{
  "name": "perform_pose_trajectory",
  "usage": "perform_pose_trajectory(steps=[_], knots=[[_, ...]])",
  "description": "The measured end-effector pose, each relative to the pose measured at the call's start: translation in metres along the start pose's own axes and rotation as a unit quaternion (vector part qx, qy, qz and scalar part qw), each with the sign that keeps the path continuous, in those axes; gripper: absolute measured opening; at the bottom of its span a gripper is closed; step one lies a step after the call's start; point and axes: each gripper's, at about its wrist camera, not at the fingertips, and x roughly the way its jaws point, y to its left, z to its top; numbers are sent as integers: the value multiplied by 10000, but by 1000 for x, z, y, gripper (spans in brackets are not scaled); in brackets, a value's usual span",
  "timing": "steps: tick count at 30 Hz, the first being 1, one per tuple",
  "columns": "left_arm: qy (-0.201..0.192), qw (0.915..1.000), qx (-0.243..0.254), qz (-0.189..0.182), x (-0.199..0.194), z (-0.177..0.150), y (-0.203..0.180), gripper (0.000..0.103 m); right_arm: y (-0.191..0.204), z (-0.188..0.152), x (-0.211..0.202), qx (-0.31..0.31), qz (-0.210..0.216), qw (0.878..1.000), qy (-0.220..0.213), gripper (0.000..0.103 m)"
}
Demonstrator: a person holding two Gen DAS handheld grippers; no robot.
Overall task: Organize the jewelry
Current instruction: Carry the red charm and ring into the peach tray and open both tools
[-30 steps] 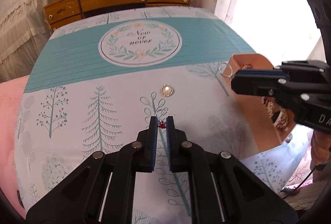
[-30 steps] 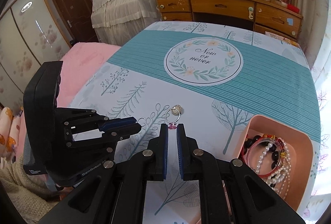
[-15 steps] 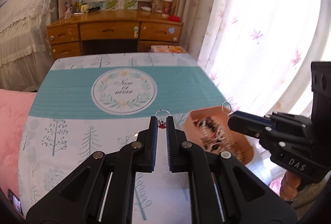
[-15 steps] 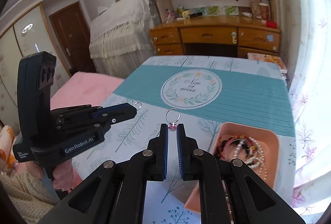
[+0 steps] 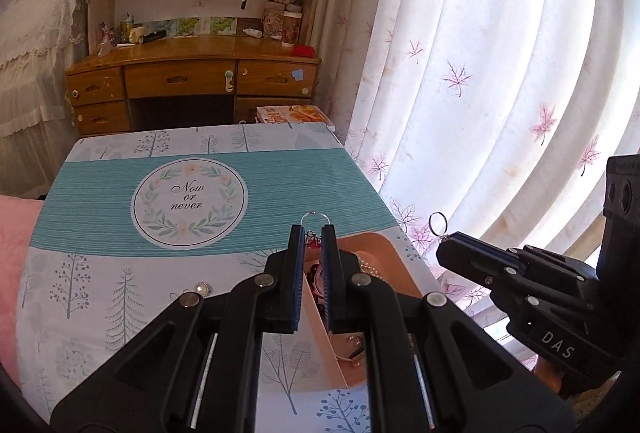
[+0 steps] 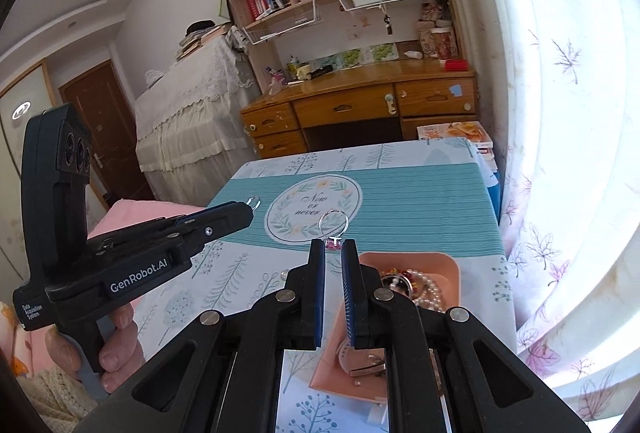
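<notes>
My left gripper is shut on a silver ring with a red stone, held in the air above the pink tray. My right gripper is shut on a silver ring with a pink stone, also held high over the pink tray. The tray holds pearl and bead bracelets. Each gripper shows in the other's view: the right one to the right, the left one to the left. A gold and pearl brooch lies on the tablecloth.
The table has a teal and white tree-print cloth with a round "Now or never" emblem. A wooden desk stands behind it, a curtain to the right, and a pink bed to the left.
Both grippers have risen from the tablecloth with their rings and moved right, over the pink tray. The views now tilt up toward the desk and shelves.
</notes>
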Motion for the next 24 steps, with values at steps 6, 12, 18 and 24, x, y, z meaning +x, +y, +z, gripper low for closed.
perform_pose_trajectory(steps=[6, 12, 18, 24], knots=[[191, 9998, 9, 74, 21, -12, -7, 6, -14, -13, -10, 111, -152, 9998, 38, 8], [321, 9993, 53, 204, 40, -23, -10, 6, -24, -31, -8, 165, -317, 9992, 154, 8], [470, 9986, 69, 239, 53, -30, -11, 6, -28, -44, 9, 214, -431, 9985, 273, 8], [568, 9979, 93, 306, 64, -34, -10, 6, -36, -58, 28, 279, -522, 9973, 438, 8]])
